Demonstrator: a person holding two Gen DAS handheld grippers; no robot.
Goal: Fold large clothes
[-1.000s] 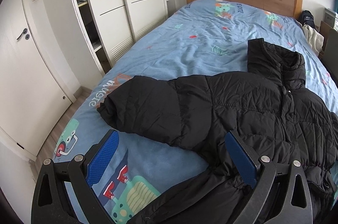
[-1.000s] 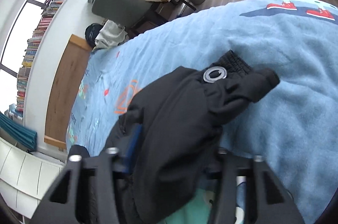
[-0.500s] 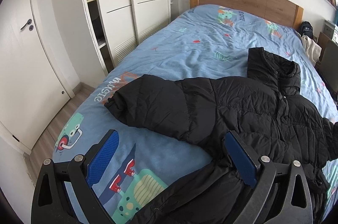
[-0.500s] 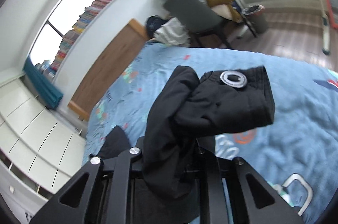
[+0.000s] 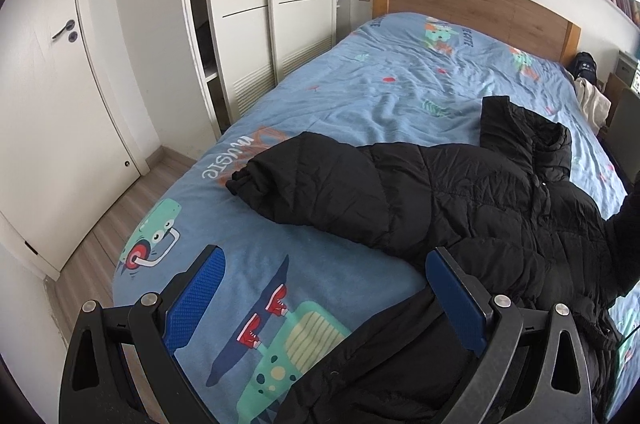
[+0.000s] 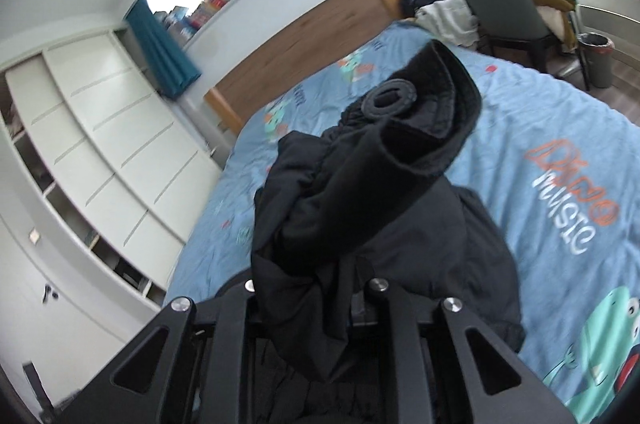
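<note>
Black quilted puffer jacket (image 5: 460,200) lies spread across the blue printed duvet (image 5: 360,96), its free sleeve (image 5: 312,184) reaching toward nine o'clock. Left gripper (image 5: 324,300) hovers released over the hem at six o'clock, jaws wide apart and holding nothing. Right gripper (image 6: 312,288) is clenched on the other sleeve's cuff (image 6: 400,128) (snap ring showing), lifted above the bed. Judging from this, carry that cuff across the chest and lay it flat, avoiding bunching.

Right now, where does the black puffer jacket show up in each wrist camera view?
Left wrist: black puffer jacket spread across the bed, centre to right, behind the open left gripper.
Right wrist: its cuff fills the centre, clamped in the right gripper.
Shared landmark: wooden headboard.
</note>
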